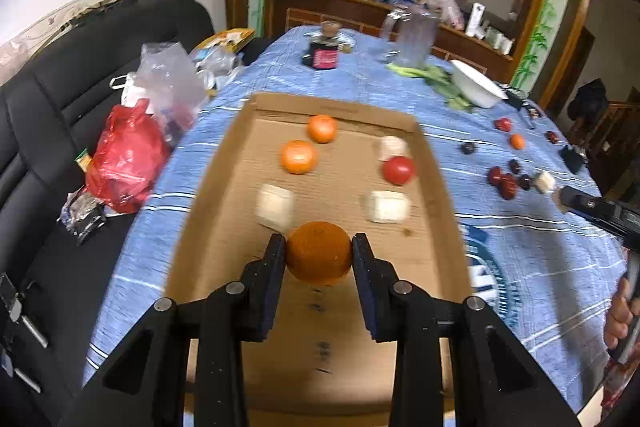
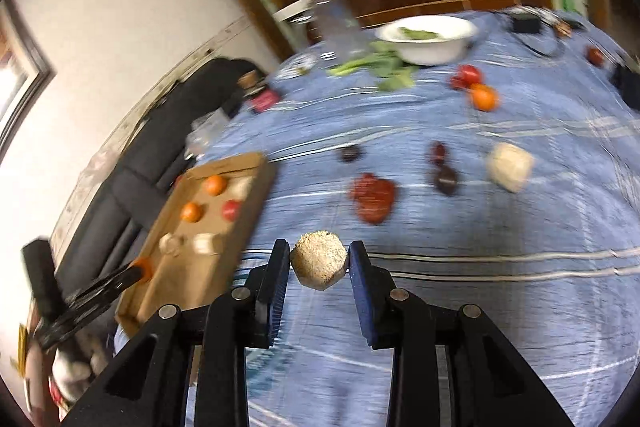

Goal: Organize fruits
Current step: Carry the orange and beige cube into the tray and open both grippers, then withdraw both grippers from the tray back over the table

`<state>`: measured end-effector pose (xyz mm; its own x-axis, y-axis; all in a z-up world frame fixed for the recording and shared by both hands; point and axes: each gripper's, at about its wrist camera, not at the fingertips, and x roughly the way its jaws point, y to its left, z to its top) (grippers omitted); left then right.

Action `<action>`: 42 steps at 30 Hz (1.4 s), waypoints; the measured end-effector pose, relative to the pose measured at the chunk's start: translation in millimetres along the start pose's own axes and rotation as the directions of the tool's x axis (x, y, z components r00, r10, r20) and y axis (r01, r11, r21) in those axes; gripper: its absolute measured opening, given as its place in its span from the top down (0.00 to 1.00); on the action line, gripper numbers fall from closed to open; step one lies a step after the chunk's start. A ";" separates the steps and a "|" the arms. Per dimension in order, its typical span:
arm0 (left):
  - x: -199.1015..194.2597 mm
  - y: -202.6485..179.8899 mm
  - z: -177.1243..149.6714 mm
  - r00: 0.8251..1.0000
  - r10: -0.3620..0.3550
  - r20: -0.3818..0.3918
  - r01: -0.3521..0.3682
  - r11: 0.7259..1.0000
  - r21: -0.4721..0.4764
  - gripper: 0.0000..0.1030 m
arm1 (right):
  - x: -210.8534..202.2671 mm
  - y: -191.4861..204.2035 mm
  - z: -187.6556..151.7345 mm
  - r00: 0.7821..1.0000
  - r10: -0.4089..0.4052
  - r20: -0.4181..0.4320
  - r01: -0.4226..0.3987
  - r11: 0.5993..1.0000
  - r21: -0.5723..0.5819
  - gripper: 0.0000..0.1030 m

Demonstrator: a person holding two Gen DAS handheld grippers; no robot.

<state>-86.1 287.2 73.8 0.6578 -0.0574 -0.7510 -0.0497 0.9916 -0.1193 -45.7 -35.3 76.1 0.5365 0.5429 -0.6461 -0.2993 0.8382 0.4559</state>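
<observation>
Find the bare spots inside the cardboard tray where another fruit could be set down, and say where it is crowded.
In the cardboard tray, the near end below the held orange is bare. A free strip also runs up the middle, between the two pale blocks. The far end is crowded: two oranges, a red fruit and another block.

The right wrist view is smeared with motion blur: the dark red fruits [image 2: 373, 197] near the middle of the table [image 2: 520, 267] cannot be told apart. In the left wrist view, the cardboard tray [image 1: 440, 187] runs under the frame's bottom edge, its near rim hidden.
</observation>
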 end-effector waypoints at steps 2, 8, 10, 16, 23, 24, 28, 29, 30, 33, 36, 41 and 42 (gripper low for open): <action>8.8 11.1 6.0 1.000 0.004 -0.031 -0.004 1.000 -0.019 0.68 | 13.5 28.1 2.5 0.999 0.023 -0.031 -0.024 0.999 -0.043 0.68; 33.3 29.1 9.5 0.993 -0.002 -0.118 -0.003 0.999 -0.049 0.68 | 65.3 94.3 -4.6 0.988 0.067 -0.140 -0.086 0.986 -0.140 0.68; 39.3 28.4 9.1 0.991 -0.001 -0.132 -0.005 0.999 -0.041 0.68 | 84.9 111.6 -11.4 0.983 0.053 -0.174 -0.085 0.980 -0.181 0.68; 51.1 24.8 14.3 0.989 0.018 -0.144 -0.022 0.999 -0.025 0.67 | 130.6 139.6 -25.7 0.976 -0.033 -0.216 -0.031 0.957 -0.287 0.67; 53.3 25.5 17.3 0.991 0.014 -0.130 -0.019 0.999 -0.038 0.67 | 149.7 144.8 -35.1 0.971 -0.117 -0.208 0.035 0.933 -0.359 0.67; 53.0 26.7 17.4 0.992 0.008 -0.128 -0.014 0.999 -0.043 0.66 | 151.8 145.1 -36.5 0.970 -0.125 -0.208 0.041 0.929 -0.368 0.67; 45.0 33.0 16.9 0.994 -0.014 -0.110 0.005 0.997 -0.081 0.59 | 154.3 147.6 -38.1 0.971 -0.145 -0.188 0.061 0.917 -0.393 0.67; 42.3 33.9 17.0 0.995 -0.014 -0.103 0.005 0.996 -0.088 0.57 | 155.1 147.9 -38.1 0.971 -0.147 -0.190 0.061 0.916 -0.396 0.67; 37.8 34.8 17.0 0.996 -0.017 -0.090 0.008 0.995 -0.097 0.54 | 155.7 147.8 -38.5 0.970 -0.144 -0.195 0.057 0.917 -0.395 0.67; 23.9 36.1 16.4 0.998 -0.027 -0.055 0.020 0.993 -0.117 0.50 | 152.2 149.0 -39.5 0.973 -0.129 -0.190 0.046 0.920 -0.389 0.50; 12.0 35.5 14.9 0.999 -0.029 -0.029 0.025 0.992 -0.127 0.46 | 145.7 151.4 -40.5 0.977 -0.125 -0.172 0.048 0.919 -0.392 0.44; -8.0 28.4 8.3 0.999 -0.041 0.005 0.041 0.990 -0.137 0.45 | 122.9 150.8 -44.5 0.984 -0.106 -0.141 0.046 0.925 -0.376 0.44; -12.6 26.1 6.0 0.999 -0.043 0.013 0.044 0.989 -0.143 0.44 | 116.6 149.2 -44.9 0.986 -0.100 -0.133 0.046 0.930 -0.364 0.43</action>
<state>-91.2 314.5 84.1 0.6689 -0.0981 -0.7369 -0.1278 0.9613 -0.2440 -63.2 155.4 41.3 0.4544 0.4580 -0.7640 -0.5411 0.8233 0.1717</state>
